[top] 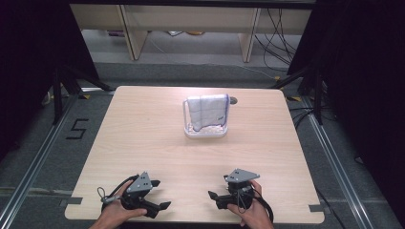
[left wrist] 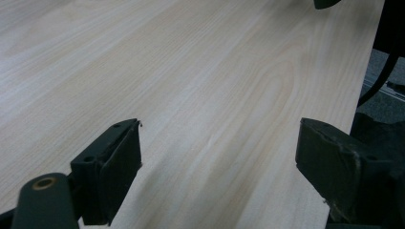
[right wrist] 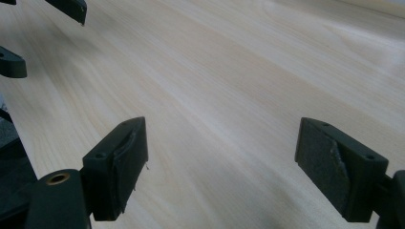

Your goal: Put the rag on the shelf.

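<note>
A white cloth with thin blue lines (top: 206, 111) hangs over a small white rack (top: 206, 133) at the back middle of the wooden table (top: 143, 138). My left gripper (top: 161, 193) rests at the front edge, held by a hand, with its jaws pointing right. It is open over bare wood (left wrist: 219, 152). My right gripper (top: 218, 186) sits a little to its right, jaws pointing left, and is also open with nothing between them (right wrist: 222, 162). The two grippers face each other, a short gap apart. Both are far in front of the rack.
A small dark round spot (top: 233, 100) lies on the table just behind the rack. The floor at the left bears a "5" mark (top: 76, 129). Black stand legs (top: 62, 86) and cables (top: 282, 33) flank the table; shelf legs (top: 136, 36) stand behind.
</note>
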`<state>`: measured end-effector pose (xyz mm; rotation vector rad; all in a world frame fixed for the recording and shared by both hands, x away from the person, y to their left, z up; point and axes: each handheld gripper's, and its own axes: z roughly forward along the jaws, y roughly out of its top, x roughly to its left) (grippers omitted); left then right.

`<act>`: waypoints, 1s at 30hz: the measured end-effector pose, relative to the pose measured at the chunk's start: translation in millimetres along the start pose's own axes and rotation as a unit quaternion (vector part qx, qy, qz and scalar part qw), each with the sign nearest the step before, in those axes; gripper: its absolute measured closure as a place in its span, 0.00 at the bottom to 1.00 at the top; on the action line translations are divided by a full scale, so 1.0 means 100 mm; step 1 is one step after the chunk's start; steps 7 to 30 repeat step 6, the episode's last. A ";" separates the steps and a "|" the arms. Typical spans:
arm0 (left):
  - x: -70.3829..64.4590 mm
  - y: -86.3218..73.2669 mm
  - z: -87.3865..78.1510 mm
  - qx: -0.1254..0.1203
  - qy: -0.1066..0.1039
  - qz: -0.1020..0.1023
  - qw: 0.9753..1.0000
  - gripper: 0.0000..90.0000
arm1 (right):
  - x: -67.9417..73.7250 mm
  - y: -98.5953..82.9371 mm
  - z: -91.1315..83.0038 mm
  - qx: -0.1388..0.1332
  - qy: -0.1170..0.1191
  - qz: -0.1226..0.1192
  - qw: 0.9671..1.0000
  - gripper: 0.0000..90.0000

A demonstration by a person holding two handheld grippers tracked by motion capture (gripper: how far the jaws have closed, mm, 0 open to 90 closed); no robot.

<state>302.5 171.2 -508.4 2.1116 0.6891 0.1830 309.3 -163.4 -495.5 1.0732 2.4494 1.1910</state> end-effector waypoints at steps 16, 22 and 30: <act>0.06 -0.01 0.00 0.005 0.013 -0.004 1.000 0.17 | -0.02 0.00 -0.01 0.001 -0.003 0.005 1.000 0.22; 0.06 -0.01 0.00 0.005 0.013 -0.004 1.000 0.17 | -0.02 0.00 -0.01 0.001 -0.003 0.005 1.000 0.22; 0.06 -0.01 0.00 0.005 0.013 -0.004 1.000 0.17 | -0.02 0.00 -0.01 0.001 -0.003 0.005 1.000 0.22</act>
